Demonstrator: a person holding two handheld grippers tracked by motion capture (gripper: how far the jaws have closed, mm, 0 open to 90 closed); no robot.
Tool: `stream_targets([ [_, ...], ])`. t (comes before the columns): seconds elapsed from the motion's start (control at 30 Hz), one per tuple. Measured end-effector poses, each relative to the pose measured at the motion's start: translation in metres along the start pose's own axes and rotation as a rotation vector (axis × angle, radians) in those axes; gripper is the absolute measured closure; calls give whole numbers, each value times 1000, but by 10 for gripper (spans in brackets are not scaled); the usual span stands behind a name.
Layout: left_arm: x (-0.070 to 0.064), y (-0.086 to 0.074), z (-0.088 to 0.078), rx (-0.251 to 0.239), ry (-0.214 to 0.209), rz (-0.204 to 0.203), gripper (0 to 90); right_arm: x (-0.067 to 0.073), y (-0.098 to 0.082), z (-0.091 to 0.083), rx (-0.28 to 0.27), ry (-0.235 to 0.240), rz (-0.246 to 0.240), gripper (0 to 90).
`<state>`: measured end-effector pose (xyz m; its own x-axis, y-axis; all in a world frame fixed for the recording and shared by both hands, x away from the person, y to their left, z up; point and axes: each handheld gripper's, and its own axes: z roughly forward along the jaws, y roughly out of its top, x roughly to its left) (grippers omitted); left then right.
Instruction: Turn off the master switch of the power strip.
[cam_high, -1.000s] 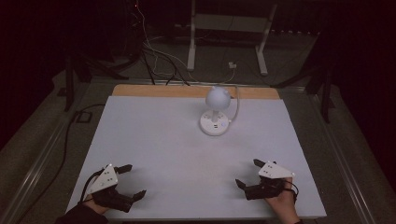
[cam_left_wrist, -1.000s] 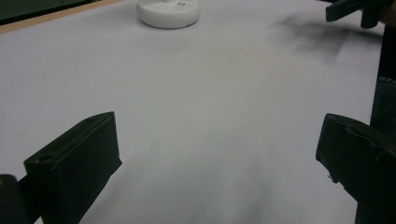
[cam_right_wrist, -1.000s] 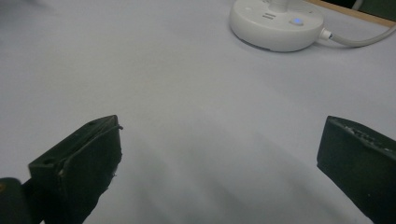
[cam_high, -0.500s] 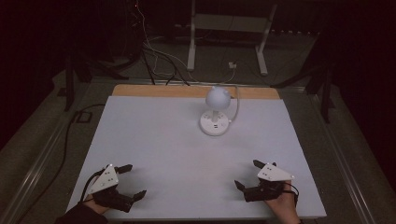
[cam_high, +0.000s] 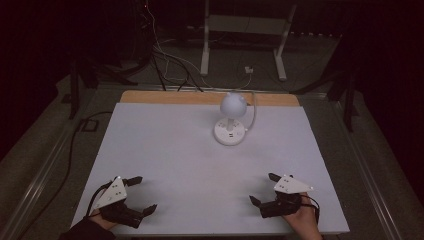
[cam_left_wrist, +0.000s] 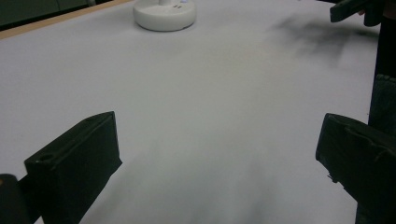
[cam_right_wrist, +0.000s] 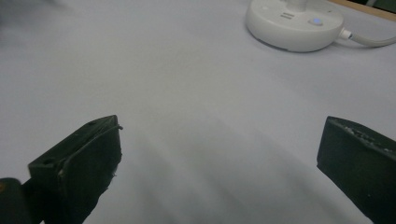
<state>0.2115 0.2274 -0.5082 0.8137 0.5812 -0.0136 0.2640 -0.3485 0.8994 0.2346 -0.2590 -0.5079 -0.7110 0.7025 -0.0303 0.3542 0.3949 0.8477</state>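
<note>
Start position, nothing in hand. Your left gripper (cam_high: 139, 195) rests at the near left edge of the white table (cam_high: 165, 150), jaws spread wide, only bare surface between them. Your right gripper (cam_high: 264, 189) sits at the near right, jaws likewise apart and holding nothing. The white lamp (cam_high: 231, 120) stands upright toward the far side, well apart from both grippers, round head above its round base (cam_right_wrist: 294, 23), cable (cam_right_wrist: 371, 41) trailing off the base. A small blue light shows on that base. By my reading, no contact is made; the whole reach to the lamp is left to do.
</note>
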Motion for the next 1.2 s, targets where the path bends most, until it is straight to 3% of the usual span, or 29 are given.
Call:
stream_targets([
  [0.57, -2, 1, -1, -15, -15, -1, 3, 4, 5, 0, -2, -5, 11, 0],
  [1.2, -2, 1, 0, -20, -27, -11, 3, 9, 30, 1, -21, 57, 48, 0],
])
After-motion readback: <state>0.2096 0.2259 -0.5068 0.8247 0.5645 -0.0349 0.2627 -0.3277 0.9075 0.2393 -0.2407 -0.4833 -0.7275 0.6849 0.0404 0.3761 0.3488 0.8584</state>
